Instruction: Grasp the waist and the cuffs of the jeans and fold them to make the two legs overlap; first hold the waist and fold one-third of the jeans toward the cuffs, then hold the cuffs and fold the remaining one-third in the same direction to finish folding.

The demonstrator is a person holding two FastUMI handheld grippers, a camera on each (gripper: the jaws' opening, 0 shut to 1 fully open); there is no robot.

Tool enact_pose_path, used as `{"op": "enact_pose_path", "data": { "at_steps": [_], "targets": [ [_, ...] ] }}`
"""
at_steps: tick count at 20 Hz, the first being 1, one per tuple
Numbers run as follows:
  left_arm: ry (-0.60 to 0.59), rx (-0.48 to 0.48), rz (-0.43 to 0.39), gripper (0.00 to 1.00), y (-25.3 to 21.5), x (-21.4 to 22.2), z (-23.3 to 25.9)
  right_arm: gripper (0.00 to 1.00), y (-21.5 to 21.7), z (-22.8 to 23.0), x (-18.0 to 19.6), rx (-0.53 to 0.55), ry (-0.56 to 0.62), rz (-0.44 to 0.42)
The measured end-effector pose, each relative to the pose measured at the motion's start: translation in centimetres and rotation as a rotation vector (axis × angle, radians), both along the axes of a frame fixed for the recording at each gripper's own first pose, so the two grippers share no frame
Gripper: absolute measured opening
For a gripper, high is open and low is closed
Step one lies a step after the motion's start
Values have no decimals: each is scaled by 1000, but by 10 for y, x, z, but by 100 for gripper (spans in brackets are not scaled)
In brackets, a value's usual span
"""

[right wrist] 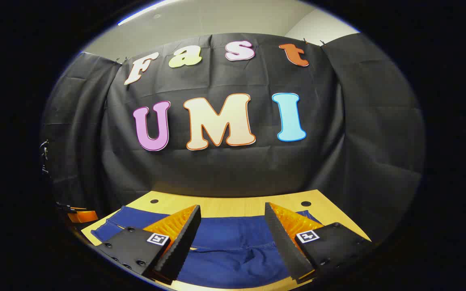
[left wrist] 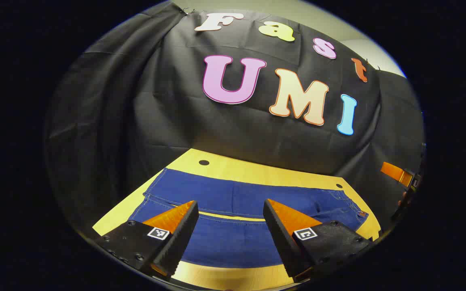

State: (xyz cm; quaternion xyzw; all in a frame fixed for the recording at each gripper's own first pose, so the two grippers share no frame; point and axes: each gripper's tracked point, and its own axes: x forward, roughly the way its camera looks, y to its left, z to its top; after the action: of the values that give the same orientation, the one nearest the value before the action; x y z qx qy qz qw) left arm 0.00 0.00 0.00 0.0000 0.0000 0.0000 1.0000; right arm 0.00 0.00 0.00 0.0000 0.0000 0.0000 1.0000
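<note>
Left gripper view: left gripper (left wrist: 230, 226) spread wide, holding nothing, above the jeans (left wrist: 237, 202) lying flat on the table (left wrist: 233, 167); waist at 3 o'clock. Right gripper view: right gripper (right wrist: 232, 234) spread, empty, jeans (right wrist: 233, 246) at 6 o'clock. Denim likely heavy, limp, grippy; pinch the waistband's thick seam.

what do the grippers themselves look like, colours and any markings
Both match: the left gripper and right gripper each have two wedge-shaped fingers with orange ribbed outer faces, black toothed inner pads and black bolted bases. Each finger carries a small square black-and-white marker tag.
</note>
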Motion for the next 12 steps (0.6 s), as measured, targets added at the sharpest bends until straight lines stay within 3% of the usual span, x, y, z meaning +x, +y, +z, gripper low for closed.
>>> {"op": "enact_pose_path", "data": {
  "at_steps": [12],
  "targets": [
    [24, -18, -14, 95, -2, 1, -9, 98, -3, -13, -1, 5, 29, -15]
  ]
}}
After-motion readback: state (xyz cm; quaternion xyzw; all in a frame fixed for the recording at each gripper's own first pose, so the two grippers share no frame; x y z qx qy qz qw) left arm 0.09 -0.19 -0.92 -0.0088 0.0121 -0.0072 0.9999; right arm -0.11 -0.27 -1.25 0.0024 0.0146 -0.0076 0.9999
